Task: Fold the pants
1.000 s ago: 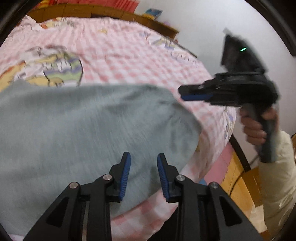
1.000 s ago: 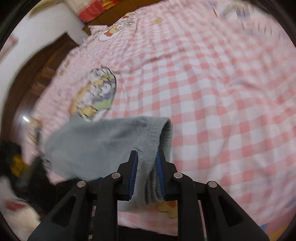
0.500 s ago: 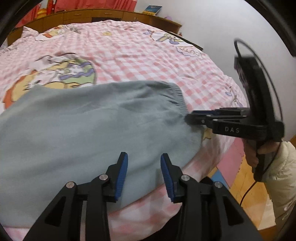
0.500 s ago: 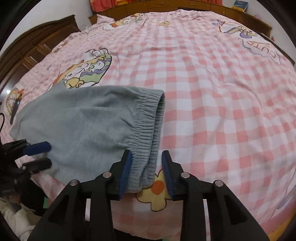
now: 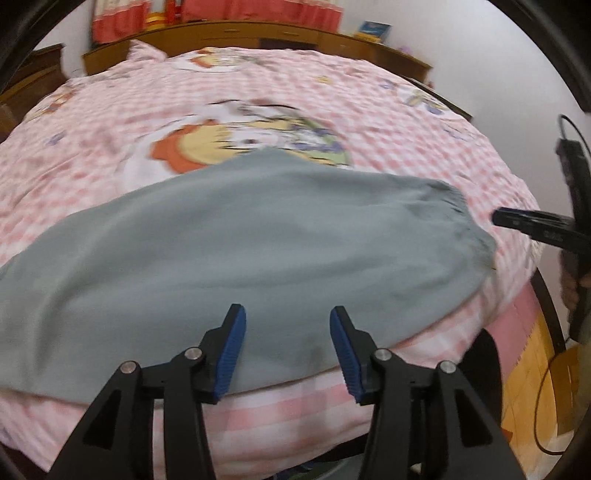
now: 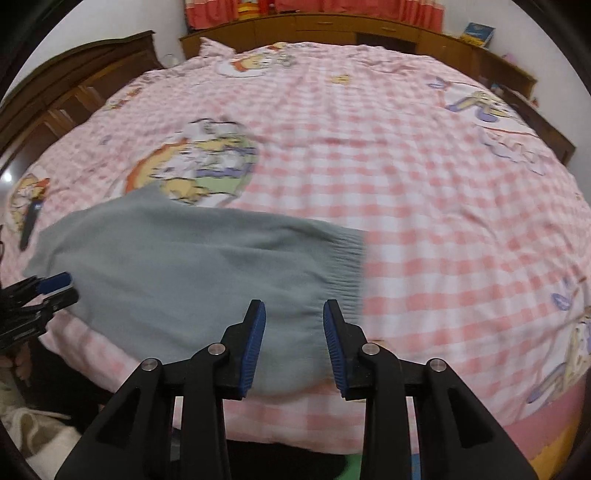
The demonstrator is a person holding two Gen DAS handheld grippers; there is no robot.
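Grey pants (image 5: 258,240) lie flat across the near edge of the bed, with the elastic waistband (image 6: 347,266) at their right end. My left gripper (image 5: 288,317) hovers over their near hem; its jaws are opening and the pads touch no cloth. My right gripper (image 6: 293,332) stands open just short of the waistband corner, holding nothing. Each shows in the other's view: the right gripper (image 5: 532,225) beside the waistband, the left gripper (image 6: 55,288) at the pants' left end.
The bed has a pink checked cover (image 6: 424,206) with cartoon prints. Wooden cabinets (image 6: 332,29) and red curtains stand behind it. The bed's edge drops off just below the pants, with orange floor (image 5: 524,398) and a cable at the right. A hand (image 5: 570,288) grips the right tool.
The right gripper has let go of the waistband and drawn back from it. Both grippers pulled back toward the bed's edge, and their jaws stand wider. The pants now lie flat.
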